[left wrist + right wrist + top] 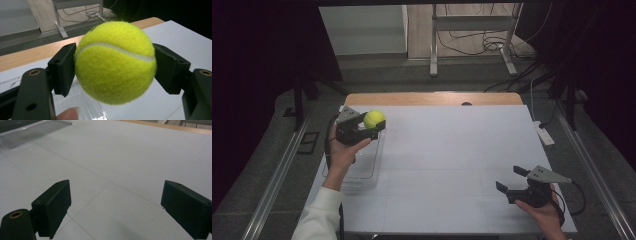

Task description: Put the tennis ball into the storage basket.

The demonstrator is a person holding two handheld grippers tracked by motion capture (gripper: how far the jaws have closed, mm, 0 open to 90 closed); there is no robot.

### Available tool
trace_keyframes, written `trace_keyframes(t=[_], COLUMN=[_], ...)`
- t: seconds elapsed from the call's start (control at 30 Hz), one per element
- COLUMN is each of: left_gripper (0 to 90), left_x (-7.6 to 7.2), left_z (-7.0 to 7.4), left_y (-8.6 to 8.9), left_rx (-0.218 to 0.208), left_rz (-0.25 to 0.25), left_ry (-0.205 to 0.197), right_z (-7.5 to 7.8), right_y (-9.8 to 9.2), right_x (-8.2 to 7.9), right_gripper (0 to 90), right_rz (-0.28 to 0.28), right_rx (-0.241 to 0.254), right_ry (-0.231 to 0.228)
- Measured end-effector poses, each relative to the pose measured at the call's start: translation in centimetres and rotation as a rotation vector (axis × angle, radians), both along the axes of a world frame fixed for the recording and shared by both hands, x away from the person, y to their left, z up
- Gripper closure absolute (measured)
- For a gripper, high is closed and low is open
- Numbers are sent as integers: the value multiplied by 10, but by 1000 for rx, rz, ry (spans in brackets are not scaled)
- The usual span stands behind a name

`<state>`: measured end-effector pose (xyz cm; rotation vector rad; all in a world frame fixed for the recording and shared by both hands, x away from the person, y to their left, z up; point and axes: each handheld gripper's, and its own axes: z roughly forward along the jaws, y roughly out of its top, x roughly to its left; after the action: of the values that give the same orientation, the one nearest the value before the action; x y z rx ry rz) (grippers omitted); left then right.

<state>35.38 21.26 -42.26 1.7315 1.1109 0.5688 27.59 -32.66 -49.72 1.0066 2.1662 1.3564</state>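
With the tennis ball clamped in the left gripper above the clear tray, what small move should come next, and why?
Probably lower the left gripper toward the clear tray. The tennis ball is pinched between both pads, held above the tray's far end, and the right gripper waits open and apart.

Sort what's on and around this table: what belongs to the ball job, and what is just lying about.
In the job:
- yellow felt tennis ball, clamped in the left gripper
- clear plastic tray under the ball, on the white table

Lying about:
- right gripper, jaws apart, holding nothing
- white power strip at the table's right edge
- cables on the floor
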Motion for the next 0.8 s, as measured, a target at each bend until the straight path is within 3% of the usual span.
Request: trace_keyframes(t=[0.8], left_gripper=[269], left_x=[7], left_z=[-3], left_y=[14], left_rx=[-7], left_rz=[44], left_ry=[11], right_z=[0], right_y=[0], right_x=[0], right_gripper=[96], right_rz=[0], right_rx=[-2], right_ry=[0])
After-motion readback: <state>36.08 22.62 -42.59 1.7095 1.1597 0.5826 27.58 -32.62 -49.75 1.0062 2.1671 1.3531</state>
